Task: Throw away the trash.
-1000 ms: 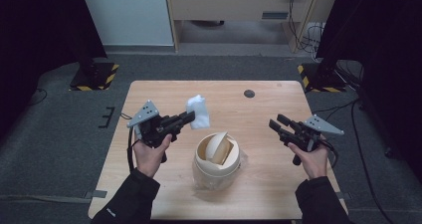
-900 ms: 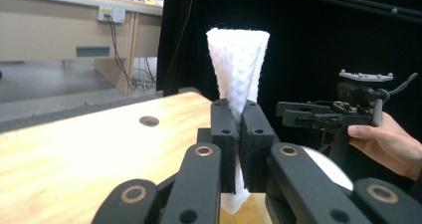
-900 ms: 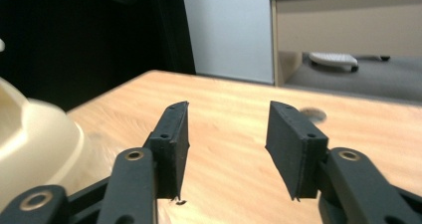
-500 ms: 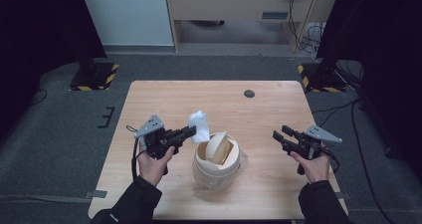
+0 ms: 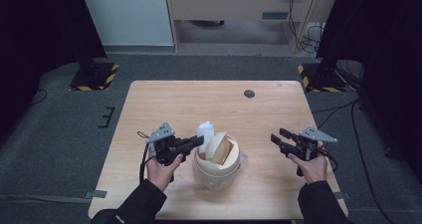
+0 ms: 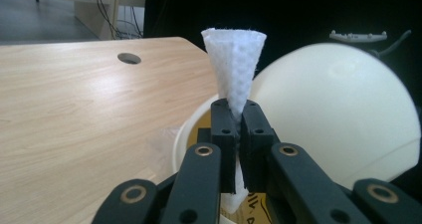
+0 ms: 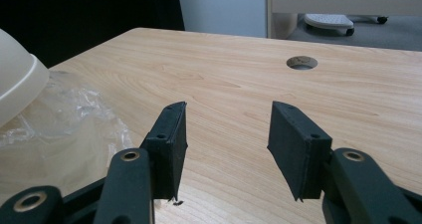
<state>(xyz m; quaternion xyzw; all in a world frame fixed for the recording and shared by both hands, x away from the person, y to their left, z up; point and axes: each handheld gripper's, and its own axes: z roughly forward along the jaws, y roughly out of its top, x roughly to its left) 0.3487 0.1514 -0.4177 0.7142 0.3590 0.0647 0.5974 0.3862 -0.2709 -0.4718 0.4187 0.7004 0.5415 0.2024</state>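
A cream bin [image 5: 216, 164] with a tilted swing lid [image 5: 217, 145] stands on the wooden table [image 5: 209, 104] near its front edge. My left gripper [image 5: 198, 141] is shut on a white tissue [image 5: 205, 130], held at the bin's left rim over the opening. In the left gripper view the tissue [image 6: 233, 67] stands up from the closed jaws, with the lid's dome [image 6: 338, 109] just right of it. My right gripper [image 5: 276, 137] hovers right of the bin, open with nothing between its jaws [image 7: 226, 139].
A clear plastic liner [image 7: 59, 134] spills from the bin onto the table. A round cable hole [image 5: 249, 93] sits at the table's far right. Dark stands with striped bases [image 5: 94, 74] flank the table on the floor.
My left gripper has carried the tissue down and toward the bin's opening. The right gripper has drawn back toward the front edge and stays open.
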